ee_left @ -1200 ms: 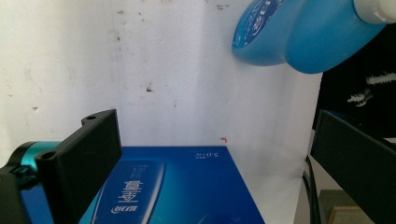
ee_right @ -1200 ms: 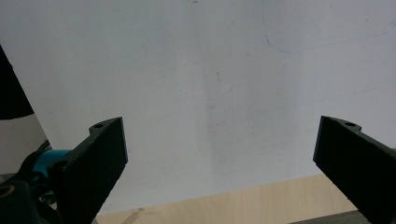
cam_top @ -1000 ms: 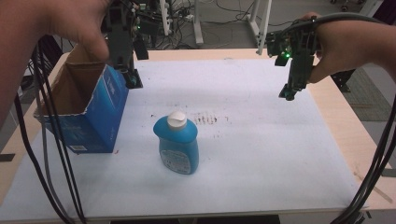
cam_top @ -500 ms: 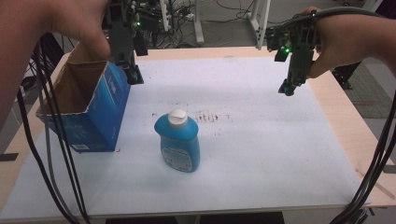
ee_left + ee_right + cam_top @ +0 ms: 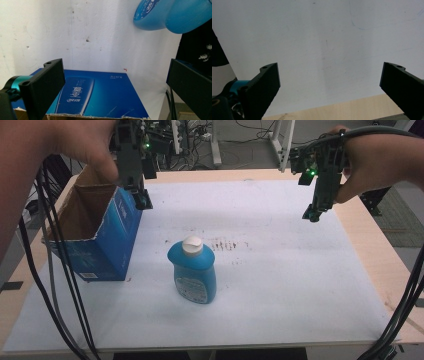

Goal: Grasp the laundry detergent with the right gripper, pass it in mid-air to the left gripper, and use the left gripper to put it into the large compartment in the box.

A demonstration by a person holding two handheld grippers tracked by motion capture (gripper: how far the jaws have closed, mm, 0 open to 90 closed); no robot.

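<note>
The open box [image 5: 97, 237] stands on the table [image 5: 300, 285] near its left edge, the bottle [image 5: 194, 270] upright just right of it toward the middle, the left gripper [image 5: 142, 200] above the box's far right corner, and the right gripper [image 5: 311, 214] near the far right corner.

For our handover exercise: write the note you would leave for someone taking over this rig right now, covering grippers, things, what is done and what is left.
Left gripper: open, holding nothing, above the box's right wall.
Right gripper: open, holding nothing, over the sheet near the table's far right.
Bottle: upright mid-table, cap on, untouched, just right of the box.
Box: open, on the left.
Done: nothing gripped yet.
Left: probably grasp the bottle and put it in the box.
</note>
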